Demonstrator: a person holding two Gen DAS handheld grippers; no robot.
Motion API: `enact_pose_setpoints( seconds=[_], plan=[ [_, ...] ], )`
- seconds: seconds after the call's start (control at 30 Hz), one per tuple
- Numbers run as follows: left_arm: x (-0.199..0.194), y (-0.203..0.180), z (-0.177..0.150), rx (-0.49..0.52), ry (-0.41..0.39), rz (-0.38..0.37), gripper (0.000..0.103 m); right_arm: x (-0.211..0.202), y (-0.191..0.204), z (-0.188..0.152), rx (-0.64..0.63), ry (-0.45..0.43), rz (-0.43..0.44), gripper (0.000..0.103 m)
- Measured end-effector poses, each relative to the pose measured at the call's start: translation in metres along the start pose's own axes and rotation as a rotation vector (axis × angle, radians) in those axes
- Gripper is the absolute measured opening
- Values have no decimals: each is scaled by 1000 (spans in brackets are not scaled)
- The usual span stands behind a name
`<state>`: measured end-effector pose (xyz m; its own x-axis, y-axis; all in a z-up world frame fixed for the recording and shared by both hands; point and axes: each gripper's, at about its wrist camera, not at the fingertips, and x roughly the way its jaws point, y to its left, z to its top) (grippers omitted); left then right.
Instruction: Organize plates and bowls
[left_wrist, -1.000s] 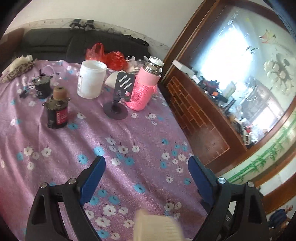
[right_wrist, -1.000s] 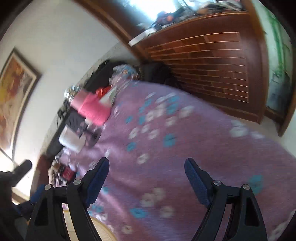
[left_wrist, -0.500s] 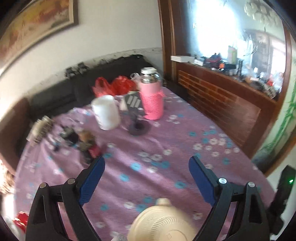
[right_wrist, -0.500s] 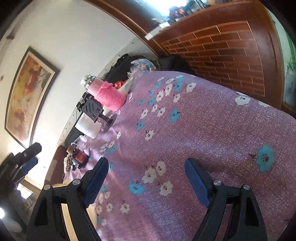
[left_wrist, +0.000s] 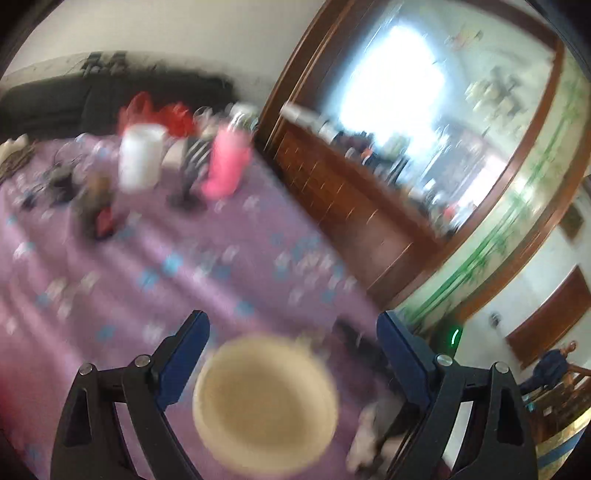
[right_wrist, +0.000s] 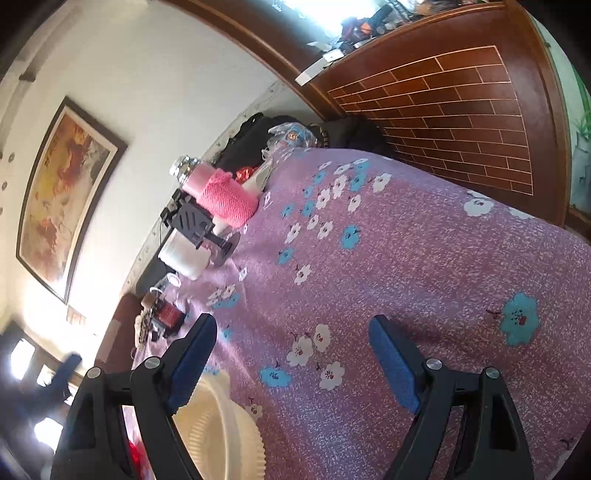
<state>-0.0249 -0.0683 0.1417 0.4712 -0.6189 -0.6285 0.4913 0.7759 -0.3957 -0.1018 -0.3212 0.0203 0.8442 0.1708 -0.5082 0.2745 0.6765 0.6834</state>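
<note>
The left tongs (left_wrist: 291, 336) stand wide apart with nothing between the blue pads, and a cream bowl (left_wrist: 264, 398) lies on the purple flowered counter (left_wrist: 229, 266) just below and between them; the left wrist view is smeared, so whether the pads touch the rim cannot be told, though they look apart from it. The right tongs (right_wrist: 291, 341) are likewise spread and empty, poised over a bare stretch of cloth, with a cream ribbed plate (right_wrist: 218, 432) at the lower left edge of that view, just beside the left finger (right_wrist: 192, 362). Farther back on the counter stand a pink-sleeved flask (right_wrist: 218, 195), a white jar (right_wrist: 183, 254) and a black phone stand (right_wrist: 201, 229), well apart from both dishes. By my reading, the step in hand is the approach: neither dish is gripped yet, and the left side seems to be lining up on the bowl. The next move likely calls for settling the left tongs so one pad goes inside the bowl's rim and one outside, then closing firmly on that edge before lifting it toward the plate, where the pieces could be stacked.
</note>
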Motion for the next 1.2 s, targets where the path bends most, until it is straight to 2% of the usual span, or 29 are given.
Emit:
enact_pose_setpoints(
  seconds=[0.1,0.2,0.23,0.27,0.37,0.47,0.53,0.67,0.73,0.8,0.9,0.93,1.0,1.03,1.07,1.2],
  plan=[
    [-15,7,-20,29,-54,164,92,5,3,-2,-13,34,-5,87],
    [-13,27,-31,-23,-23,287,92,11,9,-2,-48,79,-28,87],
    [-11,33,-34,-43,-9,302,92,14,14,-3,-75,123,-49,87],
    [-9,40,-38,-66,8,303,92,13,20,-5,-109,162,-66,87],
    [-4,58,-47,-121,31,288,92,-3,34,-15,-173,183,-68,87],
    [7,62,-51,-126,46,291,91,-11,43,-26,-214,224,-77,86],
    [17,60,-52,-130,72,265,91,-12,48,-34,-235,256,-83,78],
    [39,58,-55,-136,117,236,91,-6,52,-47,-277,309,-123,55],
    [47,59,-57,-143,129,228,91,-3,53,-52,-286,321,-133,53],
    [57,59,-57,-144,146,227,91,0,54,-55,-286,335,-131,47],
    [68,61,-59,-152,176,221,88,3,55,-57,-287,342,-140,47],
    [72,60,-60,-150,187,215,82,4,55,-57,-288,345,-142,47],
    [78,58,-63,-134,214,216,64,7,55,-58,-284,354,-141,47],
    [82,56,-64,-124,234,211,48,7,54,-58,-283,356,-144,47],
    [86,55,-66,-121,252,207,38,7,54,-58,-281,355,-143,47],
    [87,49,-72,-93,249,224,27,6,57,-60,-290,356,-138,47]
  ],
)
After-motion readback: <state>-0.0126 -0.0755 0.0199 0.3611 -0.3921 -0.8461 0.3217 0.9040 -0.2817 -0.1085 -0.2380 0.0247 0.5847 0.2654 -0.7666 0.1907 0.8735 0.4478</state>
